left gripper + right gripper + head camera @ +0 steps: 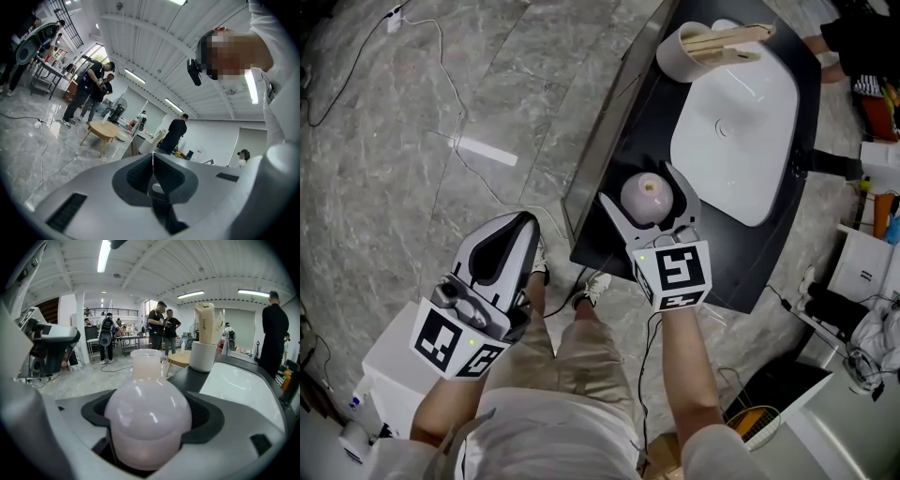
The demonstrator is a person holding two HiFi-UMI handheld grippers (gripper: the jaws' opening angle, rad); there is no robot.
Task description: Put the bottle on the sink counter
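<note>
A pale pink round-bodied bottle (647,196) (147,413) sits upright between the jaws of my right gripper (649,199) (149,427), which is shut on its belly. In the head view it is over the near-left part of the black sink counter (623,141); whether it rests on the surface I cannot tell. My left gripper (508,246) (152,176) is off to the left over the floor, jaws shut with nothing between them.
A white basin (739,131) (243,380) fills the counter's middle. A white cup holding wooden pieces (698,47) (205,350) stands at the counter's far end. Cables cross the grey floor (441,112). Boxes and clutter (862,272) lie to the right. People stand in the background.
</note>
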